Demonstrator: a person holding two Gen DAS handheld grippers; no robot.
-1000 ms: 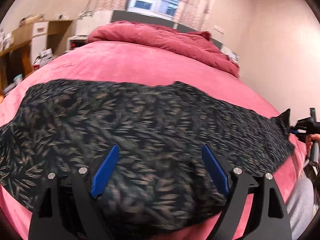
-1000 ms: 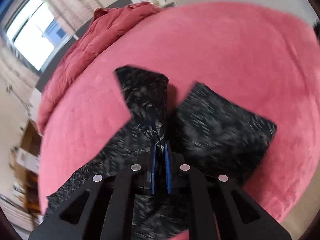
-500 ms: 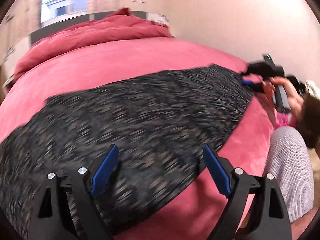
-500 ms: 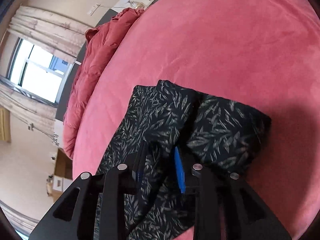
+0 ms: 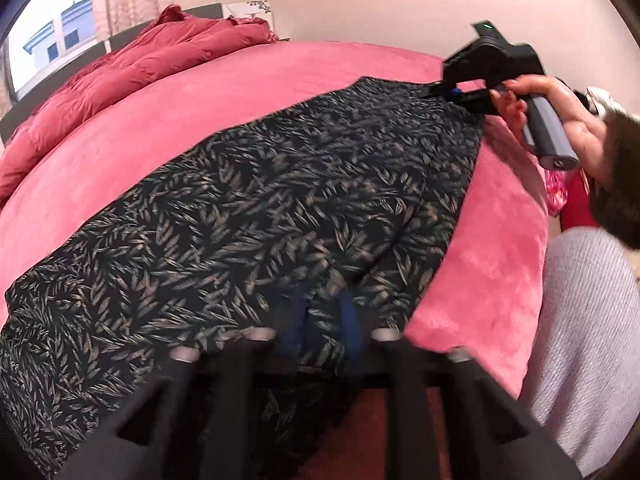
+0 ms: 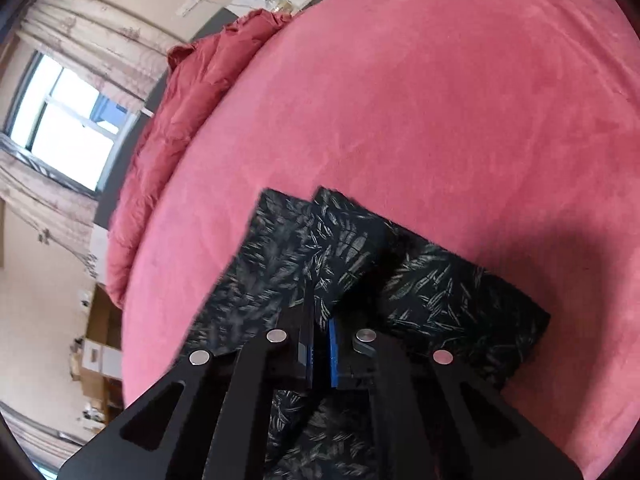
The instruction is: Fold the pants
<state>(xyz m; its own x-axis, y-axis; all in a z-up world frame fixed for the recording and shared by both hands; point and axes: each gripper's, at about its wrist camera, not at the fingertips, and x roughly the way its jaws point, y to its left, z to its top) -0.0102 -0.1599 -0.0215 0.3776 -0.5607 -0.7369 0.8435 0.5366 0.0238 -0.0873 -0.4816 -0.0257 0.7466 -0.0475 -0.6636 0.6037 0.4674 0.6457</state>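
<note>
Pants [image 5: 280, 200], dark leaf print, lengthwise across frame centre on pink bed [image 5: 200, 100]; left gripper [image 5: 320, 320] and right gripper [image 6: 320, 344] each clamped on fabric; cross-folds not yet made

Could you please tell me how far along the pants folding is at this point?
Done: the pants lie stretched along the pink bed. In hand: the left tool and right tool have each pinched an end. Left: no crosswise fold shows yet.
</note>
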